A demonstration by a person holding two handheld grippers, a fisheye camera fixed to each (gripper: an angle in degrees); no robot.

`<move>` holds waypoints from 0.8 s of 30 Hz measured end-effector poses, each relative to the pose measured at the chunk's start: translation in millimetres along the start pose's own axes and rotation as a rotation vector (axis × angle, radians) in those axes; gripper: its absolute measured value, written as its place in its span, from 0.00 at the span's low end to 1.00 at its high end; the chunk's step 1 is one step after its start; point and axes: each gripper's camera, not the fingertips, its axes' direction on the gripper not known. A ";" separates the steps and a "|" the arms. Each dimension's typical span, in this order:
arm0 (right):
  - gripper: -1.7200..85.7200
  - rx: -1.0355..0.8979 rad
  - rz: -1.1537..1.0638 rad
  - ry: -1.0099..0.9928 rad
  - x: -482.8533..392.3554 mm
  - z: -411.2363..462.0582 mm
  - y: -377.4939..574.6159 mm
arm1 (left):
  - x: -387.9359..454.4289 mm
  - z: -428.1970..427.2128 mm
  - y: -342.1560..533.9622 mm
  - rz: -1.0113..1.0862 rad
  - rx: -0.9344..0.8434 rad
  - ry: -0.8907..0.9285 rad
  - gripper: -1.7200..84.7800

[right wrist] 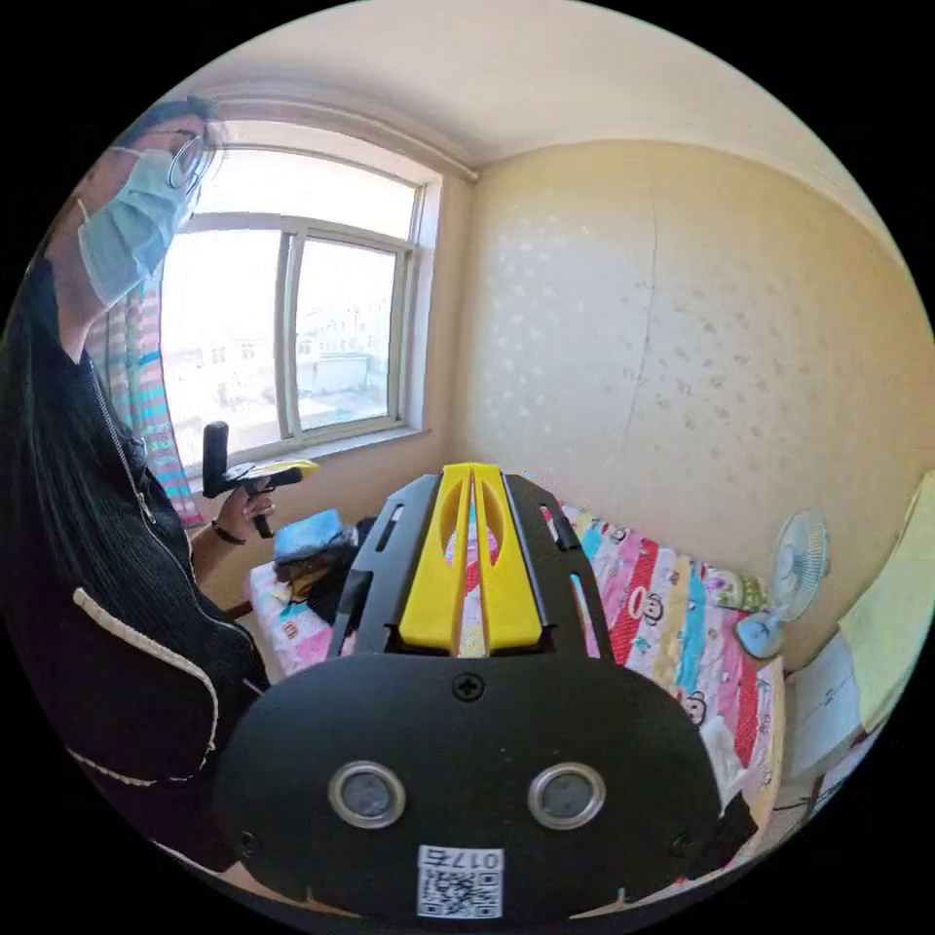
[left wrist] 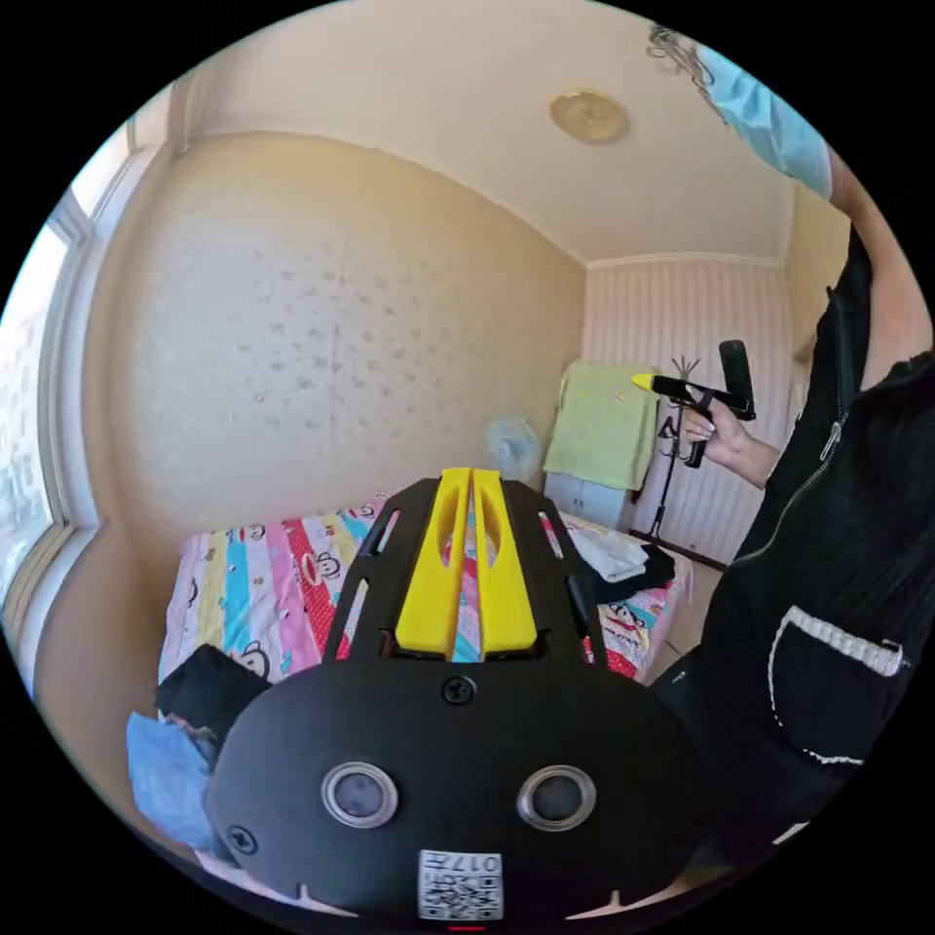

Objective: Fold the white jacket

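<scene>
Above the striped bedsheet [left wrist: 263,584], both grippers' yellow wedge fingers [left wrist: 471,487] meet.

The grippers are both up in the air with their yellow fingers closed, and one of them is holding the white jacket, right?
Not quite. Both are raised with fingers closed, but neither holds anything. The left gripper view shows the left gripper empty, and the white jacket seems to be the pale garment lying on the bed. The right gripper view shows the right gripper empty too.
</scene>
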 end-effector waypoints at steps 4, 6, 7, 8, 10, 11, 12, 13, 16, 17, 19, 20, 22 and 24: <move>0.03 0.262 0.057 0.197 -17.3 -148.9 31.1 | 43.1 26.3 -39.6 0.047 0.153 0.141 0.01; 0.03 0.332 0.027 0.269 -32.7 -200.7 48.5 | 59.2 43.1 -56.6 0.064 0.191 0.212 0.01; 0.04 0.378 0.002 0.346 -46.6 -231.7 59.3 | 70.0 55.2 -68.6 0.076 0.206 0.256 0.02; 0.04 0.397 -0.010 0.396 -54.7 -246.7 64.3 | 81.1 67.3 -81.4 0.102 0.216 0.309 0.02; 0.05 0.458 -0.032 0.612 -84.9 -294.0 78.6 | 98.3 86.5 -104.0 0.164 0.216 0.402 0.03; 0.06 0.479 -0.035 0.665 -91.7 -304.0 81.8 | 109.2 99.7 -120.3 0.205 0.204 0.467 0.04; 0.06 0.526 -0.052 0.763 -104.0 -321.6 88.2 | 114.3 106.0 -128.0 0.223 0.201 0.495 0.05; 0.06 0.568 -0.076 0.847 -113.9 -337.3 94.3 | 126.0 118.7 -143.2 0.265 0.208 0.545 0.08; 0.06 0.598 -0.086 0.953 -121.7 -371.0 104.2 | 152.2 148.4 -176.3 0.276 0.286 0.643 0.14; 0.06 0.596 -0.084 0.963 -120.8 -376.5 105.9 | 158.8 162.2 -187.9 0.240 0.337 0.735 0.15; 0.05 0.561 -0.081 0.997 -109.5 -392.9 114.0 | 164.8 190.9 -202.8 0.157 0.417 0.949 0.15; 0.05 0.543 -0.075 1.004 -104.4 -395.9 116.1 | 168.9 216.7 -212.3 0.083 0.441 1.090 0.14; 0.04 0.465 0.017 1.013 -74.2 -407.1 126.1 | 182.5 263.6 -229.2 -0.033 0.374 1.193 0.11; 0.04 0.420 0.100 0.990 -44.6 -414.6 137.7 | 208.2 309.8 -248.4 -0.050 0.222 1.184 0.10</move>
